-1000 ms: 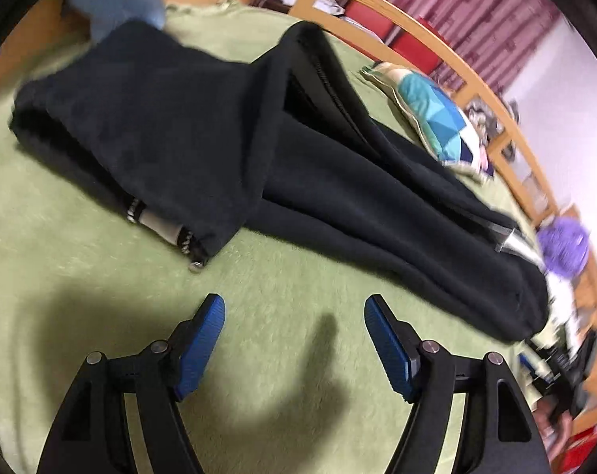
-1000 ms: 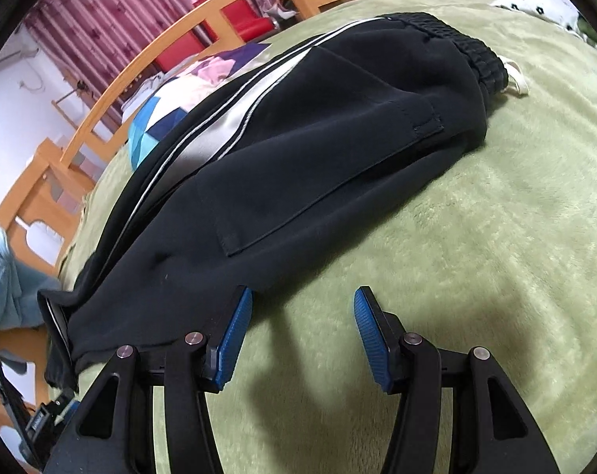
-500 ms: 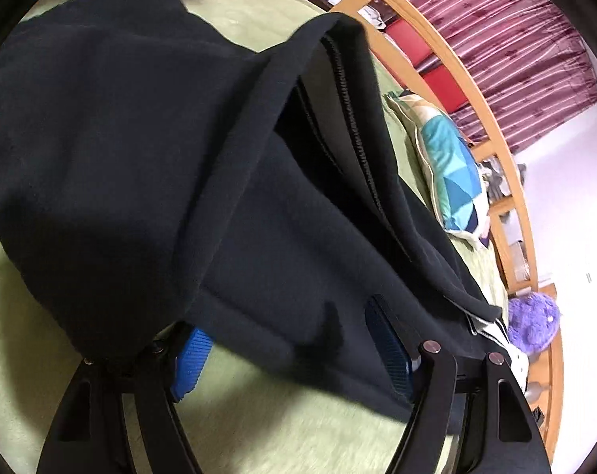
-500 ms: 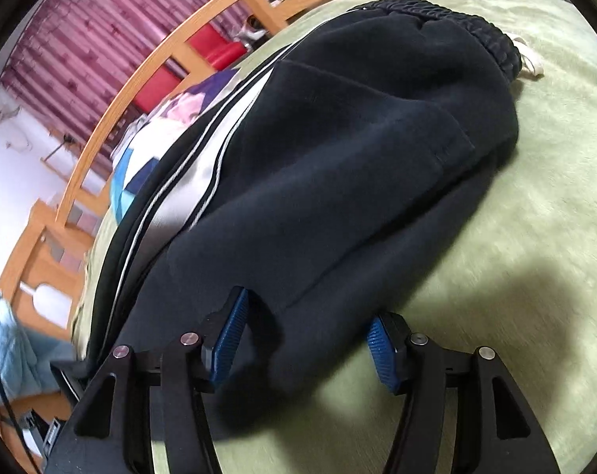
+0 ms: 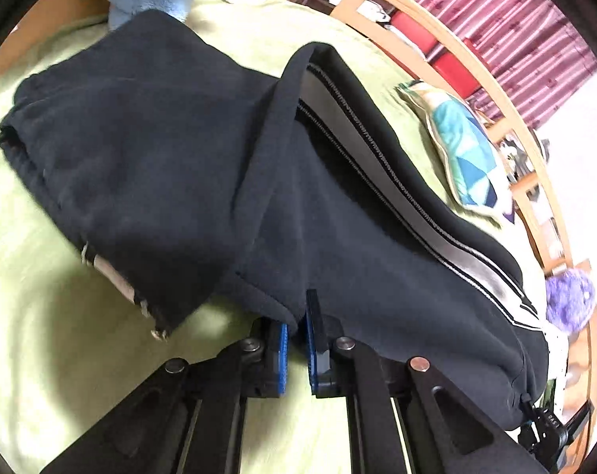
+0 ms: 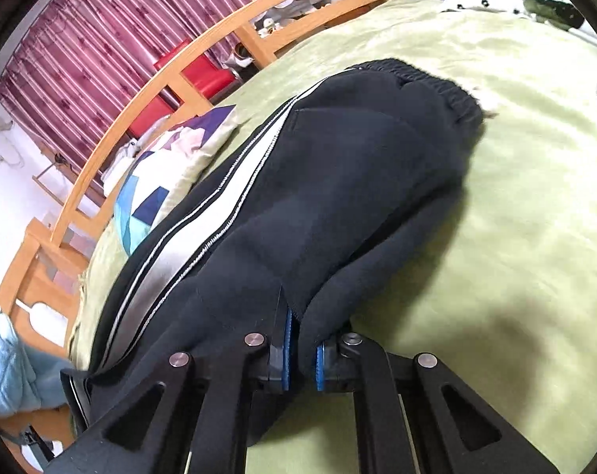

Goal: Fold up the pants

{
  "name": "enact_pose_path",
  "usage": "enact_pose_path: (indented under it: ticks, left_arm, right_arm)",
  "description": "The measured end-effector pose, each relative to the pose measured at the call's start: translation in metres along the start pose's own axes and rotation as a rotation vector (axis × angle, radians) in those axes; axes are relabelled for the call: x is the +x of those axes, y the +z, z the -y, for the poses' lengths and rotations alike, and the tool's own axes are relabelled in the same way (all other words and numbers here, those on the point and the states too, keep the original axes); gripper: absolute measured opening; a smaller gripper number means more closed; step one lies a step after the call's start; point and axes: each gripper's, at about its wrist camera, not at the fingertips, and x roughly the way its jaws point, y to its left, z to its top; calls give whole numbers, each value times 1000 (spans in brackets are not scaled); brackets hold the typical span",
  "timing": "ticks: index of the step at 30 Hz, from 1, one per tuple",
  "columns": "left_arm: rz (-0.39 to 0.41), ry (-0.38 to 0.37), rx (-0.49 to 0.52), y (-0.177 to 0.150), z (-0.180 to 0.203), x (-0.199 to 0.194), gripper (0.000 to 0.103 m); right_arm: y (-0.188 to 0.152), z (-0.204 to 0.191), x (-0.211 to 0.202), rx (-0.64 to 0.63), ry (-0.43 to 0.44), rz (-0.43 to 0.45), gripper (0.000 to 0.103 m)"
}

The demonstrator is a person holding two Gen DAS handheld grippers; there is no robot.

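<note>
Presently: black pants (image 5: 338, 213) on green bed (image 5: 61, 335), near edge clamped by left claw (image 5: 296, 333) and right claw (image 6: 302, 349), presumably for a folding lift.

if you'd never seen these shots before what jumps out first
A pair of black pants with a white side stripe sprawls across the green blanket, filling both views. At the near edge, the left tool and right tool are each shut on a pinch of the dark fabric. Beyond lie a patchwork pillow and a wooden bed rail.
</note>
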Motion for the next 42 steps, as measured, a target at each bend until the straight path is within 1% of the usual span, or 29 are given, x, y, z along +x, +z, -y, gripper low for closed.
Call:
enact_pose_path:
  ticks: [2, 4, 6, 7, 9, 11, 14, 17, 20, 22, 23, 24, 25, 26, 27, 29, 34, 36, 40, 42]
  left_arm:
    - [-15, -10, 11, -18, -4, -12, 8]
    - [-41, -14, 13, -37, -11, -23, 8]
    - [-66, -10, 28, -64, -13, -40, 8]
    - [-76, -9, 47, -78, -14, -49, 8]
    - [-104, -3, 103, -106, -14, -69, 8]
    - [-140, -13, 144, -136, -13, -87, 8]
    - [-162, -41, 168, -171, -15, -114, 8]
    - [-163, -44, 218, -194, -14, -131, 8]
    - [-181, -52, 214, -192, -16, -134, 10]
    - [-191, -84, 187, -191, -20, -137, 10]
    - [-191, -88, 183, -189, -21, -136, 10]
    - [-191, -87, 185, -189, -23, -140, 10]
    - [-188, -80, 194, -194, -24, -145, 10]
    - [-172, -55, 215, -197, -21, -149, 10]
    - [-155, -41, 235, -198, -20, -152, 10]
    - [-138, -42, 274, -203, -23, -167, 10]
    - [-120, -77, 286, -208, -34, -191, 10]
    - [-106, -88, 292, -215, -46, -208, 10]
    - [-73, -96, 305, -212, -45, -221, 10]
    - [-60, -88, 314, -212, -50, -227, 20]
  right_arm:
    - [-7, 14, -21, 21, 14, -9, 8]
    - [-15, 29, -44, 37, 5, -24, 8]
    - [-24, 44, -72, 31, -16, -34, 8]
    - [-30, 54, -95, 13, -33, -34, 8]
    - [-39, 65, -124, -20, -67, -24, 8]
    - [-51, 82, -158, -57, -114, -17, 8]
    - [-68, 113, -200, -72, -161, -15, 9]
    - [-85, 138, -231, -63, -207, -29, 10]
    - [-100, 143, -242, -111, -277, -83, 14]
    - [-110, 146, -251, -122, -273, -102, 16]
    - [-114, 143, -257, -130, -273, -93, 17]
    - [-122, 139, -267, -149, -273, -62, 17]
    - [-127, 135, -277, -173, -270, -40, 23]
    - [-132, 131, -284, -192, -266, -27, 28]
    - [-136, 126, -290, -209, -258, -15, 29]
    - [-145, 113, -303, -236, -222, 8, 33]
    - [-171, 81, -321, -312, -155, 45, 34]
    - [-180, 69, -327, -340, -137, 53, 34]
    - [-190, 43, -337, -378, -84, 82, 35]
    - [-190, 33, -338, -388, -61, 80, 34]
